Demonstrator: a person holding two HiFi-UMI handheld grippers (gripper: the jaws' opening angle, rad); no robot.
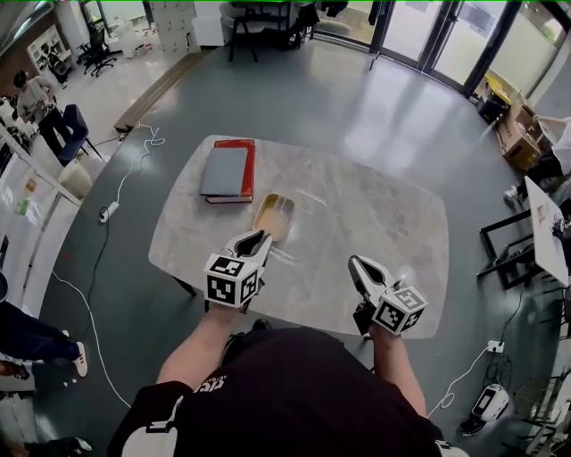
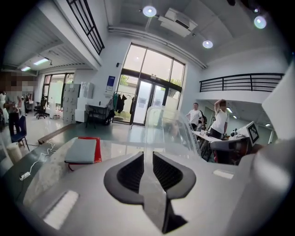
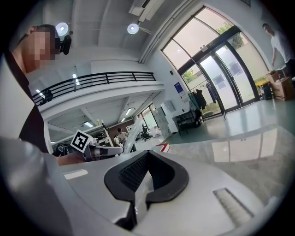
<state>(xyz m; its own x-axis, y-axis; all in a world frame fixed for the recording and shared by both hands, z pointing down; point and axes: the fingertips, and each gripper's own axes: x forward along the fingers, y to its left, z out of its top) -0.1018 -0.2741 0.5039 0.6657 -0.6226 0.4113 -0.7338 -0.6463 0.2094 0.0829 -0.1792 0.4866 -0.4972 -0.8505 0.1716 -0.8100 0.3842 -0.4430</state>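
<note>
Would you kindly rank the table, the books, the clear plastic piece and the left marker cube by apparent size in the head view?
1. table
2. books
3. clear plastic piece and left marker cube: alike; the cube sits nearer the camera.

You work in open-plan office or lab hall. Evidence: polished grey floor [image 1: 357,98], tall glass doors [image 2: 148,103], upper gallery railing [image 2: 239,82], ceiling spotlights [image 2: 149,11], office chairs [image 1: 98,49] at far wall, power strip [image 1: 109,212] with cable on floor, cardboard boxes [image 1: 519,134] at side, people [image 2: 220,117] standing by desk [image 2: 207,135].
</note>
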